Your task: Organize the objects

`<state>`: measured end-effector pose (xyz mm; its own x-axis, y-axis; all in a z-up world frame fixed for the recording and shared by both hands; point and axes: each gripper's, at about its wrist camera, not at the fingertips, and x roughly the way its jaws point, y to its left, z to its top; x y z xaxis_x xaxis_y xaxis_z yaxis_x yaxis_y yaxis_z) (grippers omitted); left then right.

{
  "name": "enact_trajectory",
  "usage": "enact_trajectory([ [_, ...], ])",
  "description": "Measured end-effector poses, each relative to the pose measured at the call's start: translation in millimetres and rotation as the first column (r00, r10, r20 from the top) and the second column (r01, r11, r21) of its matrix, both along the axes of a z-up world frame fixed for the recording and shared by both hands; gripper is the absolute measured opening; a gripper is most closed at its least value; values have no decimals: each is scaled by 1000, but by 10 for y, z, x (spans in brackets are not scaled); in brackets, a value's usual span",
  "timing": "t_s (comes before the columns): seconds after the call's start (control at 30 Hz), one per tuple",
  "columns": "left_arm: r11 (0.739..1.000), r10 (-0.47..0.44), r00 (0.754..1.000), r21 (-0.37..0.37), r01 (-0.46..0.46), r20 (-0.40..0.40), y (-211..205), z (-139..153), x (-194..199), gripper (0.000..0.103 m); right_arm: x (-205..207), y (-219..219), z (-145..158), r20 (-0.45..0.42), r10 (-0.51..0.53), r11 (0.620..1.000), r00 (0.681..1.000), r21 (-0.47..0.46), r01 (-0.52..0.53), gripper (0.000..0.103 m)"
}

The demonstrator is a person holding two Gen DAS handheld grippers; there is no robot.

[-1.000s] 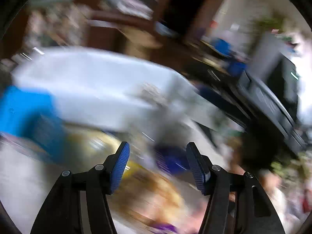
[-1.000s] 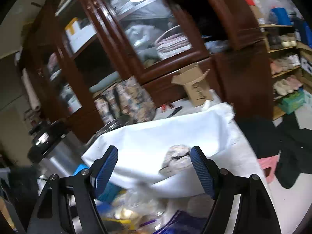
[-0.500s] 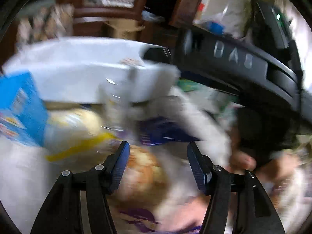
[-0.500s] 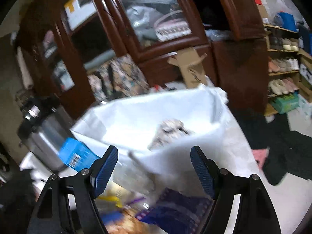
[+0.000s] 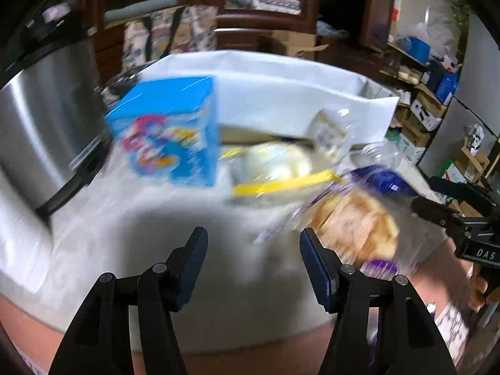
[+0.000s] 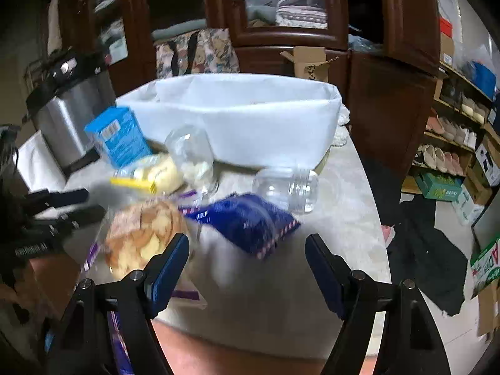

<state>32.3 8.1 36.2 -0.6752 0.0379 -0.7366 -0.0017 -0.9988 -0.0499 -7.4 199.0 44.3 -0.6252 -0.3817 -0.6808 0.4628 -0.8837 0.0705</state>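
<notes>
Left gripper (image 5: 253,256) fingers apart, empty, right gripper (image 6: 247,261) likewise, clear jar (image 6: 286,189) (sharp only in right view), blue box (image 5: 170,131).

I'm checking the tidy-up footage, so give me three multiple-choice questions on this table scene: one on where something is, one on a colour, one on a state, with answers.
1. Where does the blue carton stand?
A. Inside the white bin
B. On the table beside the steel appliance
C. On the floor

2. What colour is the snack pouch lying in front of the right gripper?
A. Dark blue
B. Green
C. Orange

3. How is the clear plastic jar next to that pouch?
A. Upright with a lid on
B. Held in a gripper
C. Lying on its side, no lid

Answers: 1 B, it stands outside the white bin, next to the steel appliance. 2 A, dark blue with a striped edge. 3 C, its open threaded mouth points sideways and nothing holds it.
</notes>
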Motion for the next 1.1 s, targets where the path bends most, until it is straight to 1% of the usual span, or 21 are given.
enact_trajectory([
  [0.07, 1000, 23, 1000, -2, -23, 12, -40, -20, 31, 61, -46, -33, -65, 28, 5, 1000, 1000, 26, -6, 76],
  [0.2, 999, 52, 997, -20, -51, 57, -75, -119, -36, 61, -286, -42, -270, 144, -46, 998, 989, 47, 40, 76],
  [0.23, 998, 53, 997, -27, -51, 64, -71, -142, -37, 61, -316, -59, -296, 130, -53, 997, 990, 67, 45, 79],
  [0.27, 998, 50, 996, -33, -48, 71, -63, -173, -28, 61, -322, -73, -303, 122, -54, 995, 991, 86, 44, 86],
  [0.3, 998, 49, 995, -41, -46, 83, -41, -201, -42, 61, -345, -85, -328, 135, -55, 994, 989, 101, 42, 89],
  [0.33, 998, 49, 995, -47, -44, 93, -16, -232, -61, 61, -352, -95, -339, 139, -63, 992, 988, 117, 46, 99],
  [0.37, 998, 49, 994, -52, -44, 101, -3, -260, -77, 61, -356, -101, -351, 144, -71, 990, 987, 130, 52, 103],
  [0.4, 997, 49, 995, -56, -44, 87, -4, -258, -69, 61, -347, -109, -352, 143, -79, 988, 987, 144, 59, 103],
  [0.57, 998, 50, 996, -52, -46, 78, -12, -231, -60, 62, -302, -101, -324, 145, -89, 988, 985, 141, 68, 103],
  [0.7, 997, 61, 995, -52, -57, 75, -7, -223, -64, 64, -306, -93, -321, 145, -88, 988, 985, 141, 68, 103],
  [1.1, 997, 61, 995, -42, -58, 75, -25, -159, -22, 65, -307, -96, -321, 146, -88, 988, 985, 141, 68, 103],
])
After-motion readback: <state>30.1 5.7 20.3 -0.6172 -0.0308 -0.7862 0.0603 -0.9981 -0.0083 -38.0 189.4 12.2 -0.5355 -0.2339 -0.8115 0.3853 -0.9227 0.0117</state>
